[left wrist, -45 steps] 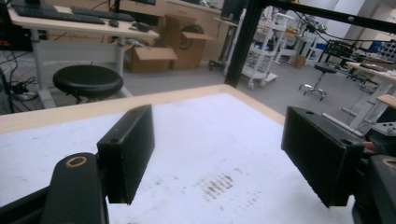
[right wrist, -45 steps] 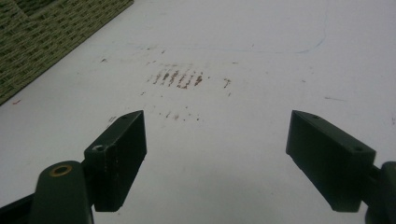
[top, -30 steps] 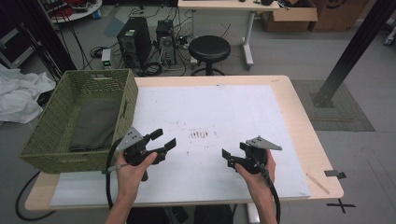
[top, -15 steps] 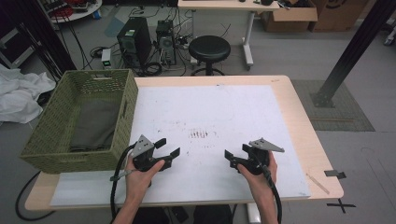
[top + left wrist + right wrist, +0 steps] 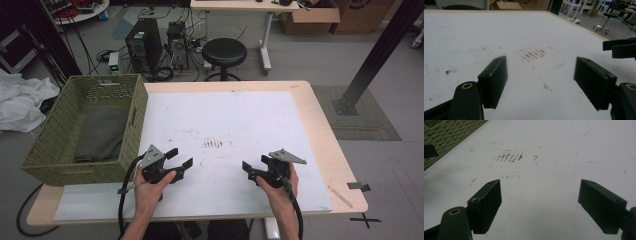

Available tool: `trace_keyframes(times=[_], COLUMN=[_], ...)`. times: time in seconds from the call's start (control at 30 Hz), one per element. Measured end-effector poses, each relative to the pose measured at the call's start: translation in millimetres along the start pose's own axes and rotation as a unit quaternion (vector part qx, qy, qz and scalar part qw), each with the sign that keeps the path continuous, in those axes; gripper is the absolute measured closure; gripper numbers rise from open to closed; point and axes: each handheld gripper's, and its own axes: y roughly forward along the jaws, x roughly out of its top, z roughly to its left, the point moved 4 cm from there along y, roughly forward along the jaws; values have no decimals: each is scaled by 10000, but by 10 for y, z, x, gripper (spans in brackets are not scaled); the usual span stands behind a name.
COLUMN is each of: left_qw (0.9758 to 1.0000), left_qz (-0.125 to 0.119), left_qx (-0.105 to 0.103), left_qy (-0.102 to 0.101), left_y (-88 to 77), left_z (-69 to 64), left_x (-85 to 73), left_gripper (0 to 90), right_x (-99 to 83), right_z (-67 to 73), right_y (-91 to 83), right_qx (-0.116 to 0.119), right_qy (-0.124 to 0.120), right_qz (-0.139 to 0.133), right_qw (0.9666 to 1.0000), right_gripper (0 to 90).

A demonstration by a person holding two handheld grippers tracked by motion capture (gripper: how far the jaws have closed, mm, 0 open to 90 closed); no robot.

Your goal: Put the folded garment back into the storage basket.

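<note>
Both grippers hover low over the white sheet that covers most of the table, close to its near edge, and neither has anything between its jaws. The left gripper sits near the near-left part of the sheet, just beside the near corner of the green woven basket; its jaws stand wide apart and released, pointing toward the middle of the table. In the left gripper view the left gripper shows bare sheet between the two black pads. The right gripper is held near the near-right part of the sheet, its jaws likewise spread and empty — the right gripper view shows the right gripper with blank white surface in the gap.

Between the two, a little farther from the near edge, lies a patch of brownish smudge marks on the sheet.

The basket rests on the table's left edge, overhanging it somewhat. Inside lies a dark grey-green cloth, folded or flat — its exact shape is hard to make out, and its near end is hidden behind the basket's wall. The person's forearms are cut off at the bottom of the high view.
</note>
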Motion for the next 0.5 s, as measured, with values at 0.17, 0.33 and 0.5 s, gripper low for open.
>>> trace_keyframes(times=[0.17,0.33,0.5], left_qw=[10000,10000,10000], left_qz=[33,28,-3], left_qx=[18,16,65], left_qy=[-2,-59,-42], left_y=[-12,-88,-150], left_z=[3,-9,-5], left_x=[-19,-61,-93], left_gripper=[280,279,274], right_x=[-2,-30,-53], right_z=[-5,5,55], right_y=[-14,-57,-74], right_qx=[-17,-88,-91], right_qy=[2,18,-52], right_qz=[-6,6,101], right_qw=[10000,10000,9999], right_gripper=[190,190,194])
